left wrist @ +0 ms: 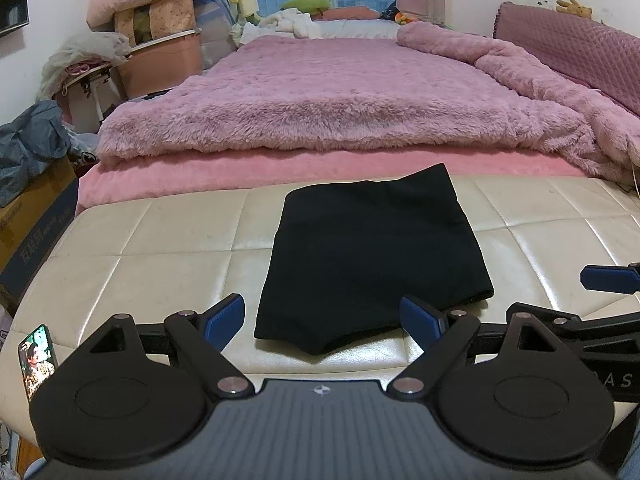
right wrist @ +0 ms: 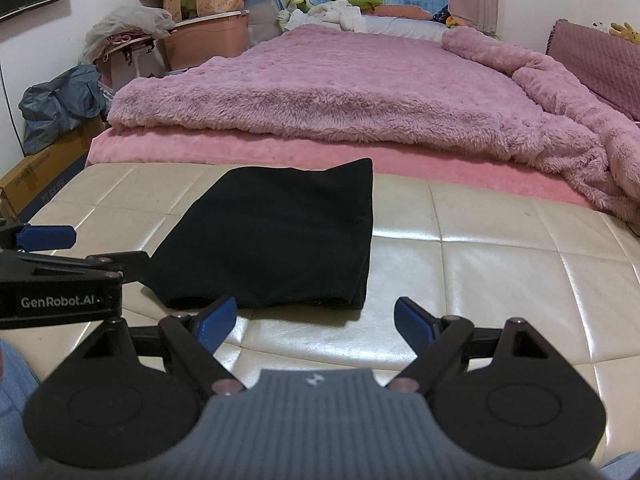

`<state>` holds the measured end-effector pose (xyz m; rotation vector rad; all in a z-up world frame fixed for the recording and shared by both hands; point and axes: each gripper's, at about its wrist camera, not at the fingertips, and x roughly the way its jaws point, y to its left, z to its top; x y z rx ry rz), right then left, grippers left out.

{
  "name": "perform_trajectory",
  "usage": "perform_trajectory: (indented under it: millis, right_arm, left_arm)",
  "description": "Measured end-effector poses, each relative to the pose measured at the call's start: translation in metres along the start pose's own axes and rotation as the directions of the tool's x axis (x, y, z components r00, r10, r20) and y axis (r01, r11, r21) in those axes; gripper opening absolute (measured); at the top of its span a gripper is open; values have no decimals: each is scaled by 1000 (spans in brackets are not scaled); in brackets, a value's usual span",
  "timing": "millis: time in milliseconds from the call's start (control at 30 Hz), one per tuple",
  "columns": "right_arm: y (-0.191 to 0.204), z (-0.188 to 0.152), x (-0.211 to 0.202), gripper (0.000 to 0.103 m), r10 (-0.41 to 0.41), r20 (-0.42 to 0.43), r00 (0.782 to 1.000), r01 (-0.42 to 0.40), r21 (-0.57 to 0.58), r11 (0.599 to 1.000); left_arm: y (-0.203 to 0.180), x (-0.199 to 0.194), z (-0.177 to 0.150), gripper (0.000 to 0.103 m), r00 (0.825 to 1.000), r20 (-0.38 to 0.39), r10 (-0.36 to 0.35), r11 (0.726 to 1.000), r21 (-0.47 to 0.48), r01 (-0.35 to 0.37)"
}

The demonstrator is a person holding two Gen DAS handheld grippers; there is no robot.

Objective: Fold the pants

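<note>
The black pants (left wrist: 372, 256) lie folded into a compact rectangle on the cream leather bench (left wrist: 160, 240). They also show in the right wrist view (right wrist: 276, 236). My left gripper (left wrist: 322, 320) is open and empty, hovering at the near edge of the pants. My right gripper (right wrist: 314, 320) is open and empty, just in front of the pants' near right corner. One blue finger of the right gripper shows at the right edge of the left wrist view (left wrist: 608, 278). The left gripper's body and blue finger show at the left of the right wrist view (right wrist: 48, 238).
A bed with a fluffy pink blanket (left wrist: 340, 92) lies just beyond the bench (right wrist: 500, 264). A phone (left wrist: 36, 356) with a lit screen stands at the bench's near left. Cardboard boxes and bags (left wrist: 28, 184) stand to the left on the floor.
</note>
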<state>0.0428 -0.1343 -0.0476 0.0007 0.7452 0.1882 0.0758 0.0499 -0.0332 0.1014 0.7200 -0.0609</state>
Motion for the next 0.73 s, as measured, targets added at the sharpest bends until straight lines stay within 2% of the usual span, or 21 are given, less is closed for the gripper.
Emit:
perform_trajectory:
  millis: [733]
  right_arm:
    - [-2,0,-3,82,8,0,1000,-8,2,1000]
  left_arm:
    - [-2,-4,4,101,1000,16,5,1000,20,-5]
